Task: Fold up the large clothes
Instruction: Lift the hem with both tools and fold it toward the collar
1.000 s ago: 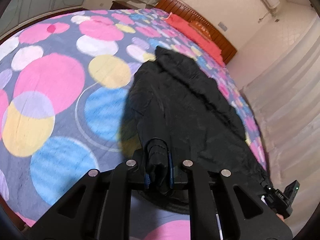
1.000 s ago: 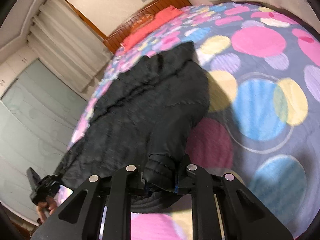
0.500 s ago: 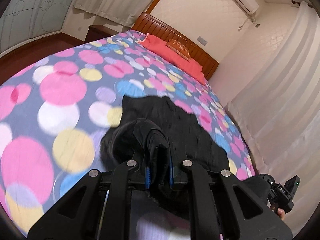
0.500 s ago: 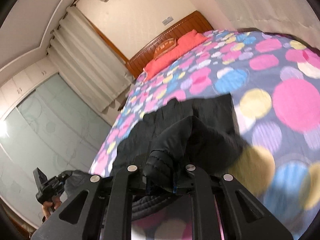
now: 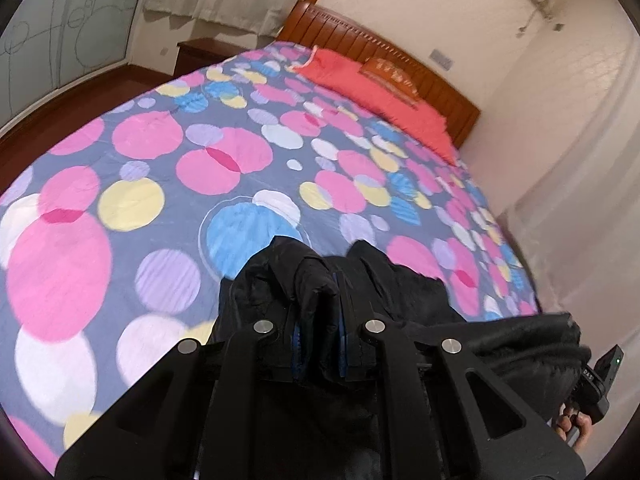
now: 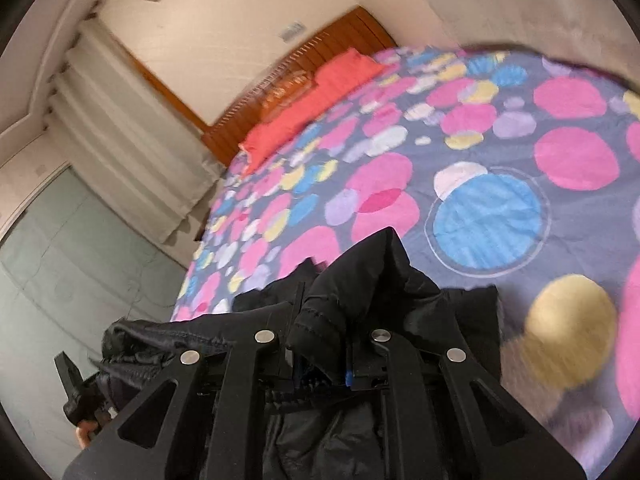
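A large black padded jacket point(image 5: 404, 300) is lifted off the bed and hangs bunched between my two grippers. My left gripper point(image 5: 318, 344) is shut on a fold of its black fabric. My right gripper point(image 6: 322, 360) is shut on another thick fold of the same jacket point(image 6: 372, 280). The right gripper also shows at the lower right of the left wrist view point(image 5: 600, 380), and the left gripper at the lower left of the right wrist view point(image 6: 74, 392). The jacket's lower part is hidden under the gripper bodies.
The bed has a grey-blue cover with pink, blue and yellow circles point(image 5: 208, 168). Red pillows point(image 5: 372, 88) lie against a wooden headboard point(image 5: 384, 52) at the far end. Pale curtains point(image 6: 120, 128) and a wall flank the bed.
Both grippers have lifted the jacket up off the bed. It lay spread out a second ago; now it hangs bunched near the grippers and much more of the bed cover shows.
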